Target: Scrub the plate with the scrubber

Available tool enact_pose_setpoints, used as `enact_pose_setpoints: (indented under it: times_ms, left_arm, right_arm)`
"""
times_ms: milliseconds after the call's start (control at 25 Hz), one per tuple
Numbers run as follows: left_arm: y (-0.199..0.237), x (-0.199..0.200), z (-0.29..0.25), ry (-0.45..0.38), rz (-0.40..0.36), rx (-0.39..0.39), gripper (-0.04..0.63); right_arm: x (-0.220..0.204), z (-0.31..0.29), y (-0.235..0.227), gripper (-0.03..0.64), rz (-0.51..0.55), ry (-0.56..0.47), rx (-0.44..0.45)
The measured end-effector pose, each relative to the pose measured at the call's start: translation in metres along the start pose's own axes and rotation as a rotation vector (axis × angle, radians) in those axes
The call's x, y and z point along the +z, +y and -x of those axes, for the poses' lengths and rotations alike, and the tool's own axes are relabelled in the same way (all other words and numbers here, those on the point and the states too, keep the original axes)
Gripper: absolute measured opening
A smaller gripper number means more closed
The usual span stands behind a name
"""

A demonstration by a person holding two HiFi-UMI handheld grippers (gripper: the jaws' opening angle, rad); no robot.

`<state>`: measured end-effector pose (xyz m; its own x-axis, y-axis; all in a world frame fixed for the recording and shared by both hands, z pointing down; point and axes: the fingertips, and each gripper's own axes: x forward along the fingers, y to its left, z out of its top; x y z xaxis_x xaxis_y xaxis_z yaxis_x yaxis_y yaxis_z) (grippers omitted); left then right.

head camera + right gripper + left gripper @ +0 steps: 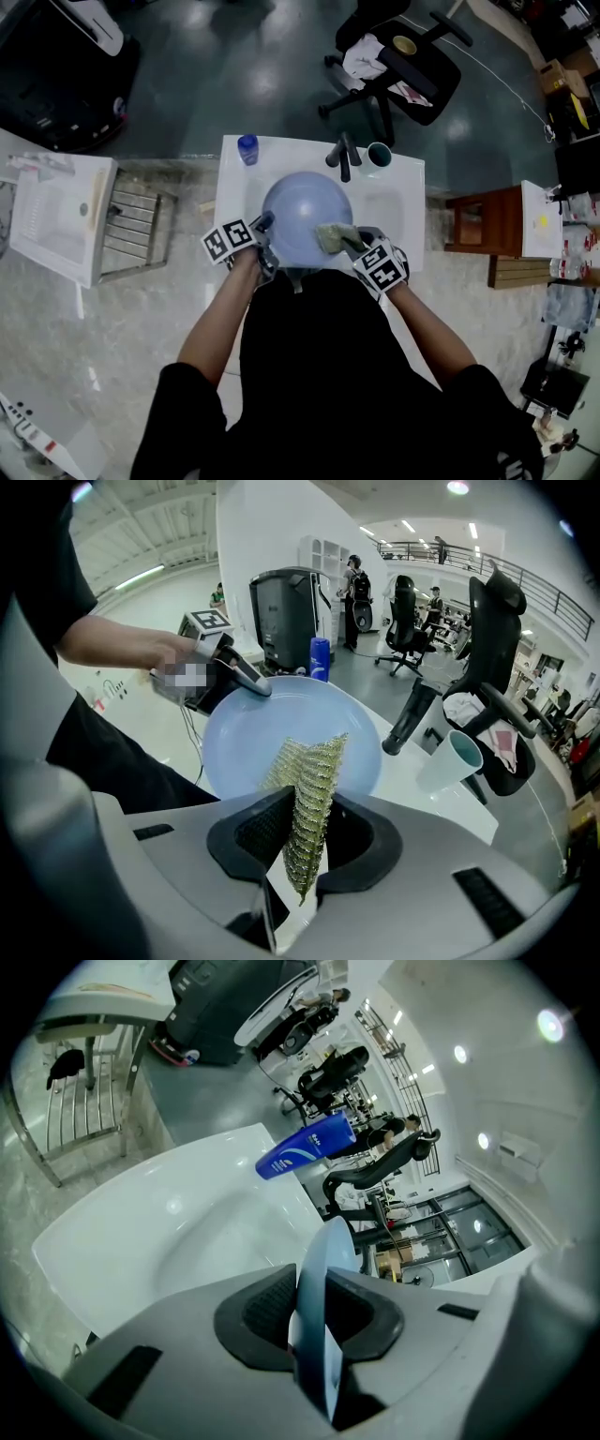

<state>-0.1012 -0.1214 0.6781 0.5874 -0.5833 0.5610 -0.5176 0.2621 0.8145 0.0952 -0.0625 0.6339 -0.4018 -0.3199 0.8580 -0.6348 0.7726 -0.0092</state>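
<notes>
A pale blue plate (302, 216) is held over the white sink (236, 192). My left gripper (263, 231) is shut on the plate's left rim; in the left gripper view the plate (321, 1279) stands edge-on between the dark pads. My right gripper (353, 242) is shut on an olive-gold mesh scrubber (335, 237), which lies against the plate's right side. In the right gripper view the scrubber (307, 808) hangs between the pads in front of the plate (291, 728), with the left gripper (246, 679) at the plate's far rim.
A blue bottle (247, 148) stands at the sink's back left corner. A dark faucet (343, 155) and a teal cup (378, 156) stand at the back. A metal rack (133, 225) is to the left, an office chair (398, 66) behind the sink.
</notes>
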Motion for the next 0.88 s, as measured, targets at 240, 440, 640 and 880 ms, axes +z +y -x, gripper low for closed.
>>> enact_pose_setpoints:
  times_ms: [240,440,640,880]
  left_arm:
    - [-0.001,0.001,-0.002,0.002,0.008,-0.001,0.055]
    - [0.000,0.004,-0.001,-0.013,0.022,0.004,0.055]
    - [-0.003,0.006,0.000,-0.031,0.038,0.011,0.055]
    - [0.000,0.006,0.000,-0.042,0.051,0.018,0.055]
  right_arm:
    - [0.004,-0.003,0.010,0.074,-0.038,-0.020,0.009]
    - [0.009,-0.003,0.014,0.074,-0.110,-0.046,0.011]
    - [0.023,-0.004,0.018,0.074,-0.140,-0.094,0.008]
    - [0.030,-0.008,0.025,0.074,-0.172,-0.122,0.008]
